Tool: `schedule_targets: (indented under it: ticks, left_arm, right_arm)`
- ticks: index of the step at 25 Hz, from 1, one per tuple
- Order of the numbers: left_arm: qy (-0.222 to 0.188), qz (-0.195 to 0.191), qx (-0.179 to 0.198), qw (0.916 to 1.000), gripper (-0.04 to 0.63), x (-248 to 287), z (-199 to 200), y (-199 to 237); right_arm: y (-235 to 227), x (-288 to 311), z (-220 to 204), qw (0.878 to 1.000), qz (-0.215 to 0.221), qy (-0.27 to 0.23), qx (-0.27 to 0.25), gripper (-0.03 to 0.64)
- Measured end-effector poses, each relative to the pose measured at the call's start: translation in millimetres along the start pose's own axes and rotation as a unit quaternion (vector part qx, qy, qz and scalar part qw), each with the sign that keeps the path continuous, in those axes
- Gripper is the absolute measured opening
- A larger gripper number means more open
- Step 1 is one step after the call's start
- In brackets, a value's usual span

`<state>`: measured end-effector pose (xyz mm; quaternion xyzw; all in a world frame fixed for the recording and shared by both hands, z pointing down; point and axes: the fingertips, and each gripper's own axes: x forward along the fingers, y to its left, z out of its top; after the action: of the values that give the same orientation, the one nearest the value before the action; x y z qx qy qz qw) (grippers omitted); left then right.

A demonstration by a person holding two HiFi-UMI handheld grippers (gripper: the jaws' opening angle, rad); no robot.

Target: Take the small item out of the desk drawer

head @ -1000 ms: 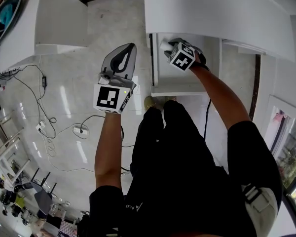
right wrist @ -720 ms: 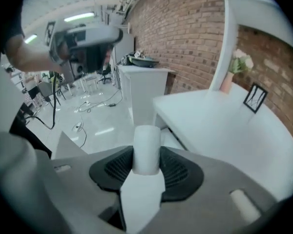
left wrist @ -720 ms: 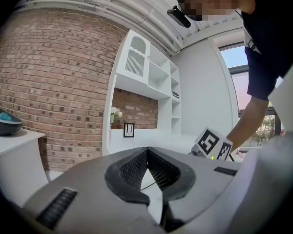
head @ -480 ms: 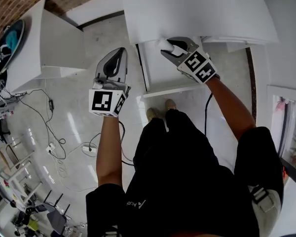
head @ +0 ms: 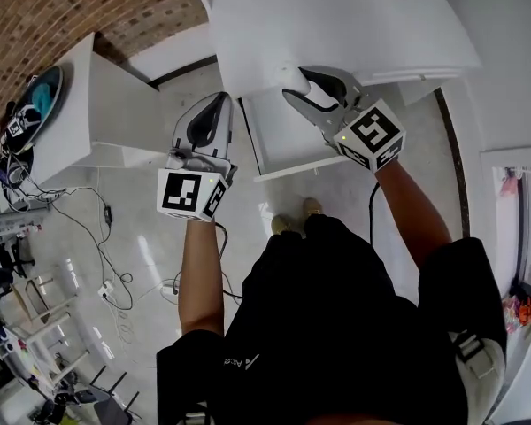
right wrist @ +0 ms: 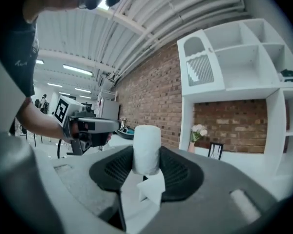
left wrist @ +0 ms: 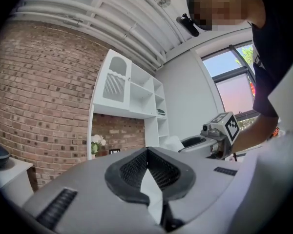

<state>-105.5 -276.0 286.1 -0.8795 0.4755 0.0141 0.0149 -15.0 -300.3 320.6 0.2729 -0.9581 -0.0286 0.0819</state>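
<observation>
In the right gripper view, a small white roll [right wrist: 146,147] stands upright with my right gripper [right wrist: 146,155] shut on it, its black pads pressing both sides. From the head view that gripper [head: 308,85] holds the white roll [head: 289,79] at the front edge of the white desk [head: 336,20], above the pulled-out drawer [head: 288,140]. My left gripper [head: 214,104] hovers left of the drawer over the floor. Its jaws are shut and hold nothing [left wrist: 147,152]. In the left gripper view, the right gripper [left wrist: 205,141] shows beyond it.
A white side table [head: 97,104] with a round dark and blue object [head: 34,106] stands at the left by the brick wall [head: 62,11]. Cables and a power strip [head: 106,286] lie on the tiled floor. The person's feet [head: 299,218] are below the drawer.
The right gripper has come up out of the drawer with the white roll, to the desk's front edge. The head view has shifted; the left gripper stays shut beside the drawer.
</observation>
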Motion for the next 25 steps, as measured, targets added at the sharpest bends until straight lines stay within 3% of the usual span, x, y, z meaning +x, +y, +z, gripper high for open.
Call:
schedule_targets:
  ticks: [5,11,25]
  left_arm:
    - [-0.024,-0.002,0.014,0.9996,0.0,-3.1,31.0,-25.6]
    - [-0.039,-0.009,0.023,0.9989,0.0,-10.6,53.0,-47.0]
    - [-0.039,-0.007,0.011,0.9992,0.0,-12.1,54.1,-39.5]
  right_arm:
    - [1.0,-33.4,35.0,0.997,-0.01,-0.07,0.017,0.167]
    - [11.1,-53.9,61.5,0.993,-0.018,-0.115,0.02,0.167]
    - [12.7,-55.4,61.3,0.993,-0.038,-0.105,0.024,0.164]
